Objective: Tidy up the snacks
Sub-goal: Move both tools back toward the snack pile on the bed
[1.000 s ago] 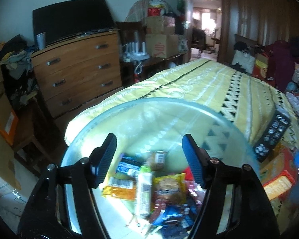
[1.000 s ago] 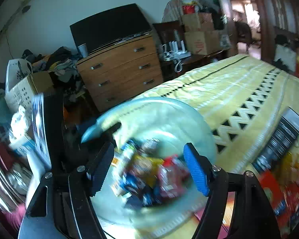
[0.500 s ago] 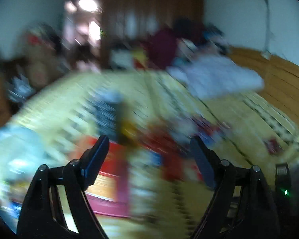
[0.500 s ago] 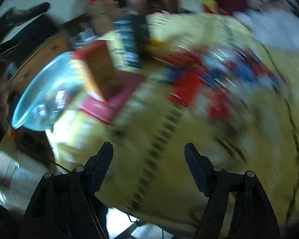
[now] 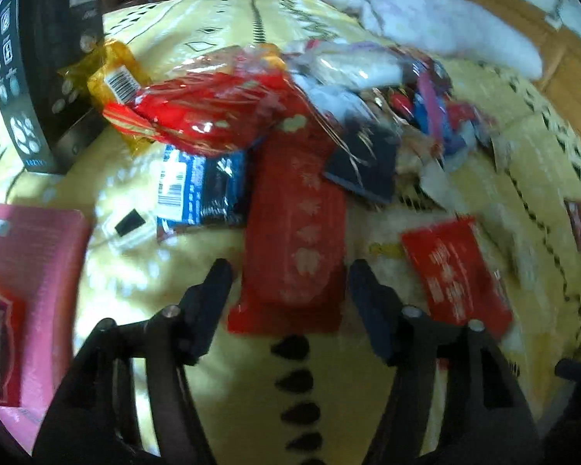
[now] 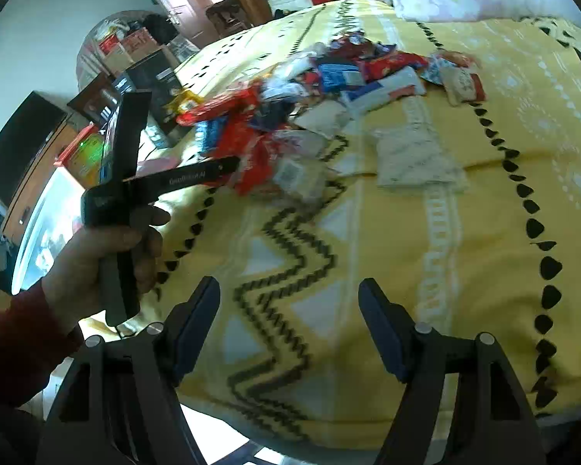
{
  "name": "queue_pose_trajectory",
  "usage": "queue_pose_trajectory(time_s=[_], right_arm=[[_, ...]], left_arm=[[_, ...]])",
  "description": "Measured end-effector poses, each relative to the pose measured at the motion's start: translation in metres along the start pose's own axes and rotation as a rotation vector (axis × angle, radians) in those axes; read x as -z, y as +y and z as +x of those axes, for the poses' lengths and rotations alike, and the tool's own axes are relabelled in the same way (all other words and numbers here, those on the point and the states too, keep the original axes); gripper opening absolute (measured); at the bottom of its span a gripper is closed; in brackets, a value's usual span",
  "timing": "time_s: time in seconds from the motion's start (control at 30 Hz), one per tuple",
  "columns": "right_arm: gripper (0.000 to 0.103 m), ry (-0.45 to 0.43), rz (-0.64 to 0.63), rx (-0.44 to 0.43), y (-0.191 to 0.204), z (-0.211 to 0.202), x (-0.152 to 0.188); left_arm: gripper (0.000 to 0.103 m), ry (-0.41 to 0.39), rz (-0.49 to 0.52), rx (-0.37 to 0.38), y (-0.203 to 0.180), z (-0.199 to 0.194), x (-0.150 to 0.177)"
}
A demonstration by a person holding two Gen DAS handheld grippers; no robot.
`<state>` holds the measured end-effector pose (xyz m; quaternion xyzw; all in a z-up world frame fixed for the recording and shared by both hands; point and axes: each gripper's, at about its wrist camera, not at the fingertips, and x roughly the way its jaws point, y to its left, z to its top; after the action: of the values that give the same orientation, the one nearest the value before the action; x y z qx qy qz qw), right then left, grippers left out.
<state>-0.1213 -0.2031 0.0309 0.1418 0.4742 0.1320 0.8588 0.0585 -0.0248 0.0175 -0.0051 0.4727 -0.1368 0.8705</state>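
Note:
A heap of snack packets (image 5: pixel 329 89) lies on the yellow bedspread (image 5: pixel 251 407). My left gripper (image 5: pixel 288 283) is open, its jaws either side of the near end of a long red packet (image 5: pixel 294 240). A blue packet (image 5: pixel 201 190) lies left of it, a flat red packet (image 5: pixel 455 271) right of it. In the right wrist view my right gripper (image 6: pixel 288 317) is open and empty over bare bedspread, well short of the snack heap (image 6: pixel 310 97). The left gripper (image 6: pixel 197 176) shows there, held in a hand, reaching into the heap.
A pink box (image 5: pixel 31 279) and a black box (image 5: pixel 38 58) stand left of the heap. The clear glass bowl (image 6: pixel 46 228) sits at the bed's left edge. White bedding (image 5: pixel 426 15) lies beyond the snacks. A dresser (image 6: pixel 31 178) stands past the bed.
Both grippers have swung away from the glass bowl to the snack heap. The left one now straddles the long red packet; the right one hangs back over bare bedspread.

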Motion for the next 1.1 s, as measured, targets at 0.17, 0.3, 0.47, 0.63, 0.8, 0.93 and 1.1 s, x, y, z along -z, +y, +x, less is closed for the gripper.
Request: queue_pose_trajectory(time_s=[0.17,0.3,0.47,0.63,0.8,0.93,1.1], right_arm=[[0.077,-0.010,0.028,0.007,-0.017,0.002,-0.005],[0.077,-0.008,0.041,0.008,-0.020,0.005,-0.007],[0.077,-0.047,0.033,0.027,-0.019,-0.004,-0.011],[0.077,-0.070,0.060,0.084,-0.039,-0.006,-0.029],[0.077,-0.068,0.091,0.107,-0.055,0.001,-0.055],[0.080,-0.088,0.087,0.104,-0.054,0.002,-0.064],[0.080,-0.069,0.093,0.094,-0.053,0.009,-0.056]], left_arm=[[0.078,-0.026,0.029,-0.059,-0.009,0.011,-0.009],[0.054,-0.013,0.042,-0.041,-0.011,0.013,-0.010],[0.029,-0.029,0.064,-0.015,-0.009,-0.032,0.012],[0.032,0.014,0.027,0.024,0.009,-0.043,0.038],[0.046,0.016,-0.047,0.094,0.028,-0.044,0.051],[0.075,-0.027,-0.066,0.095,0.030,-0.050,0.057],[0.075,-0.048,-0.141,0.114,0.036,-0.039,0.043]])
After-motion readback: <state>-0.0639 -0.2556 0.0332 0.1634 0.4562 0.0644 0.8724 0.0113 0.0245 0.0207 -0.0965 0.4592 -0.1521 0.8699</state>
